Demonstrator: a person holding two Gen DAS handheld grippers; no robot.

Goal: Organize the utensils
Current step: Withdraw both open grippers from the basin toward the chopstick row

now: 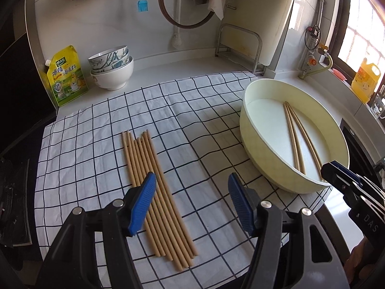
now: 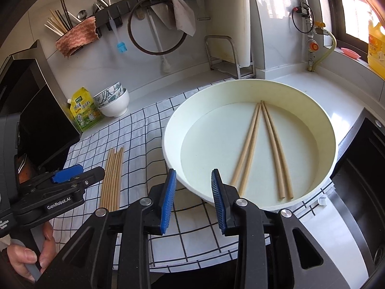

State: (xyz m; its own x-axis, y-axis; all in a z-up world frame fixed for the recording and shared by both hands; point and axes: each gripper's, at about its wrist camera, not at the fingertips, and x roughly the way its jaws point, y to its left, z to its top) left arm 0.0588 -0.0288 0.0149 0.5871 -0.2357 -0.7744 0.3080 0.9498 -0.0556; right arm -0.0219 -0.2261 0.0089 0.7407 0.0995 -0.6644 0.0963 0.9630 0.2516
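Several wooden chopsticks (image 1: 158,192) lie side by side on a white checked cloth (image 1: 204,110); the right wrist view shows them too (image 2: 113,175). My left gripper (image 1: 191,178) hovers open just above the cloth, its left finger over the bundle, nothing between the pads. A cream round basin (image 1: 245,110) stands to the right and holds two pairs of chopsticks (image 2: 250,144) spread in a V. My right gripper (image 2: 193,173) is open and empty at the basin's (image 2: 168,130) near rim. Each gripper shows in the other's view: right (image 1: 336,173), left (image 2: 79,175).
Stacked bowls (image 1: 110,69) and a yellow seasoning pouch (image 1: 66,77) stand at the back left. A metal rack (image 1: 240,45) is against the wall and an oil bottle (image 1: 365,79) on the sill. A dark recess (image 2: 361,168) lies right of the basin. A hand (image 2: 28,257) holds the left gripper.
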